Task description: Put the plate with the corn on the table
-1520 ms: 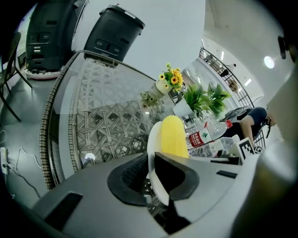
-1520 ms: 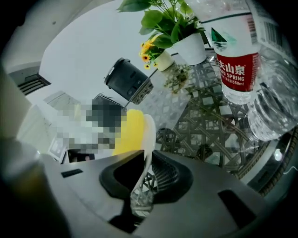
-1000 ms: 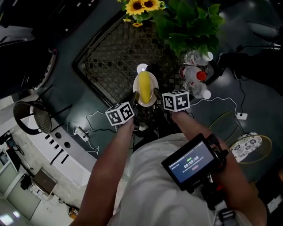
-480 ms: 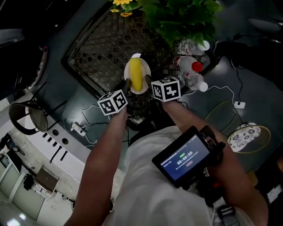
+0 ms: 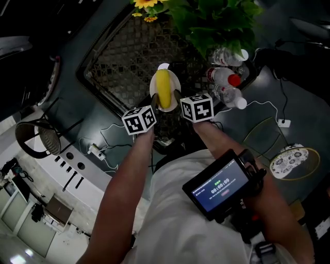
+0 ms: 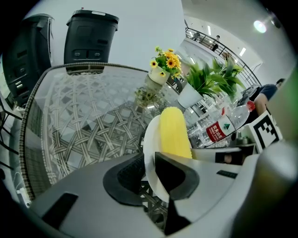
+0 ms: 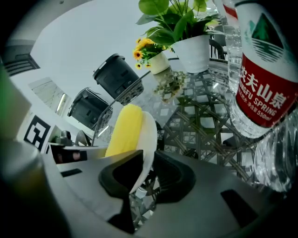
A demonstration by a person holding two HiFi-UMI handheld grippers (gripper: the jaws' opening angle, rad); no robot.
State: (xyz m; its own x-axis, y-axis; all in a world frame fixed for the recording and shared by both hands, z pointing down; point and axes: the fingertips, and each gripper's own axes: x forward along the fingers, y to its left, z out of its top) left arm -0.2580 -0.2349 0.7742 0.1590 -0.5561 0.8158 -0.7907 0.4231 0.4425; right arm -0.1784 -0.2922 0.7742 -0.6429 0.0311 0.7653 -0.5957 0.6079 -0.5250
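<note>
A small white plate [image 5: 153, 87] carries a yellow corn cob [image 5: 164, 88] and is held above the near corner of a glass table with a woven lattice top [image 5: 124, 56]. My left gripper [image 5: 154, 102] is shut on the plate's left rim [image 6: 150, 162]. My right gripper [image 5: 176, 101] is shut on the plate's right rim [image 7: 148, 139]. The corn [image 6: 173, 135] lies lengthwise along the plate, pointing away from me, and also shows in the right gripper view [image 7: 125, 130]. Whether the plate touches the table I cannot tell.
Several water bottles [image 5: 227, 85] lie at the table's right corner, one close by my right gripper [image 7: 258, 69]. A leafy potted plant [image 5: 216, 20] and a sunflower pot [image 5: 147, 6] stand at the far side. Two dark chairs [image 6: 91, 35] stand beyond the table.
Both grippers with the plate and corn have stayed together over the table's near corner; the plate has shifted slightly in view while the head camera moved.
</note>
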